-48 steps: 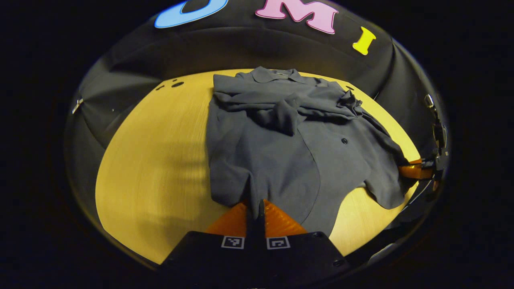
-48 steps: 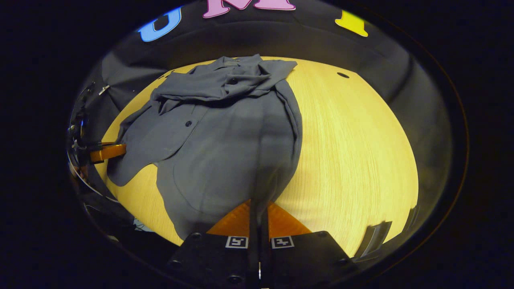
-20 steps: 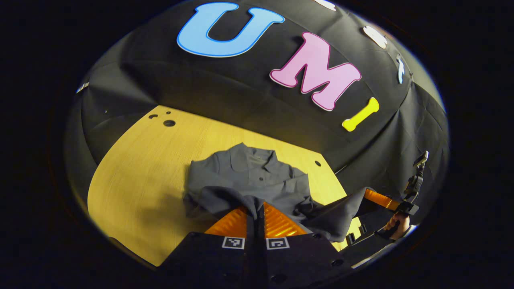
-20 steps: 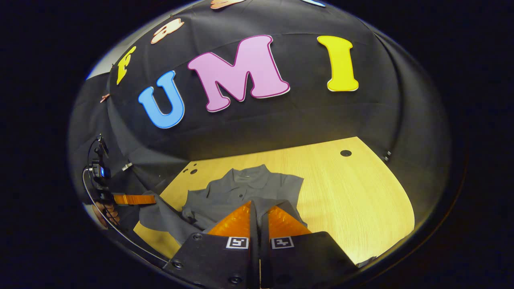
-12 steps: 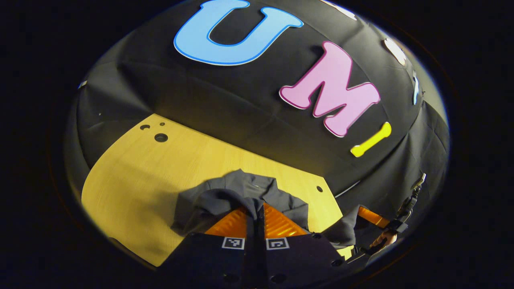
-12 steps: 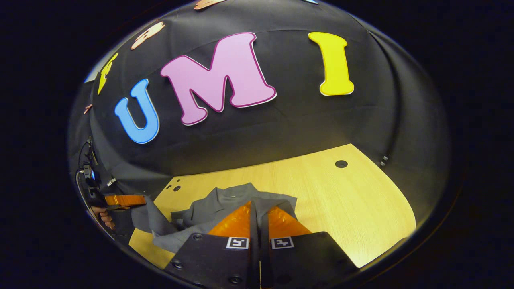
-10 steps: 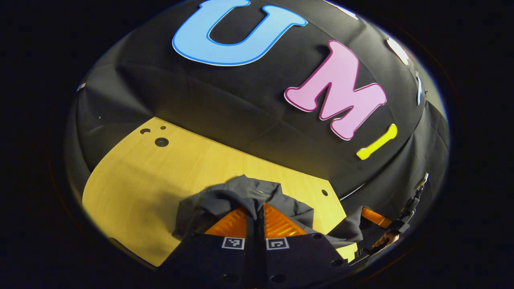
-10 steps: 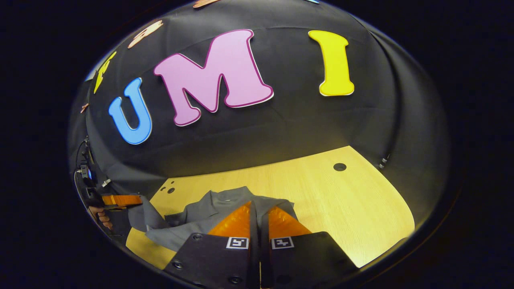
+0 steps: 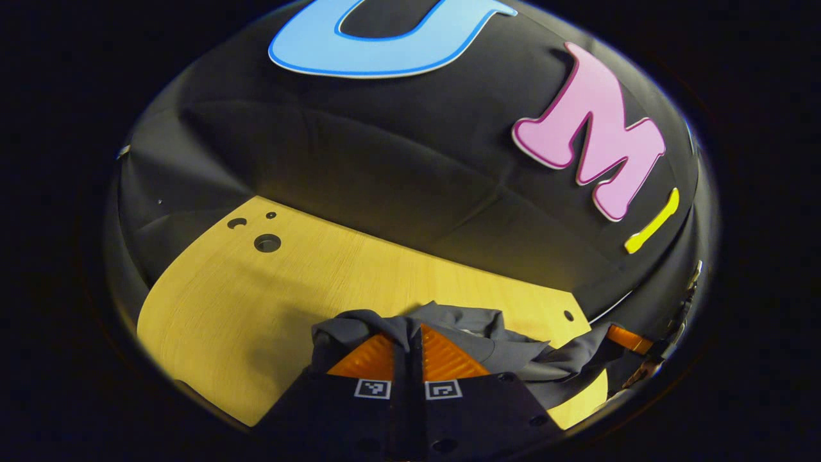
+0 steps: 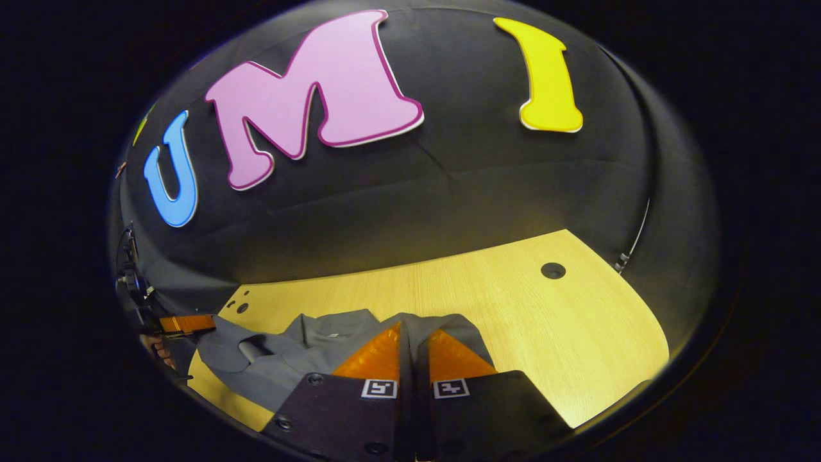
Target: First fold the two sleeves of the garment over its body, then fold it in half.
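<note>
The left gripper [image 9: 408,333] has its two fingers pressed together on a fold of the gray shirt [image 9: 487,346]. The right gripper [image 10: 410,333] pinches another bit of the shirt the same way. The shirt lies bunched up on the yellow wooden desk [image 10: 545,321], closer to its back edge by the black wall, stretched between the two grippers.
</note>
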